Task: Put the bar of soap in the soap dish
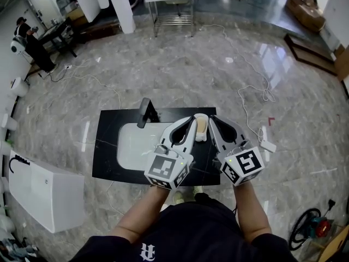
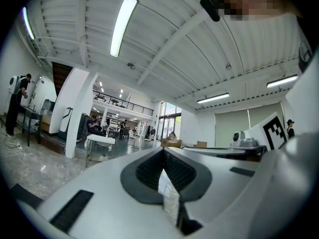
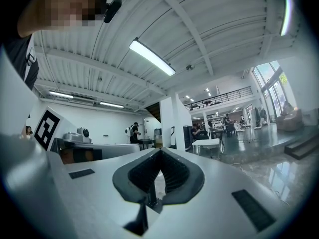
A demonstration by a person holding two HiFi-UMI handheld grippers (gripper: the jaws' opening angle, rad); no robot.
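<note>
In the head view a black countertop (image 1: 109, 146) holds a white sink basin (image 1: 136, 143) and a black faucet (image 1: 146, 112). At its right end a beige bar of soap (image 1: 202, 124) shows between the two gripper tips, with a small white piece (image 1: 200, 137) just below it. Whether that piece is the soap dish I cannot tell. My left gripper (image 1: 191, 120) and right gripper (image 1: 211, 119) are held side by side above the counter's right end, pointing level. Both are shut with nothing between the pads, as the left gripper view (image 2: 163, 151) and the right gripper view (image 3: 159, 151) show.
A white tub-like box (image 1: 49, 190) stands on the marble floor at the left. Cables (image 1: 251, 91) trail across the floor, and a small white object (image 1: 267, 141) lies right of the counter. A metal table (image 1: 170, 4) stands at the back. A person (image 1: 30, 42) stands at the far left.
</note>
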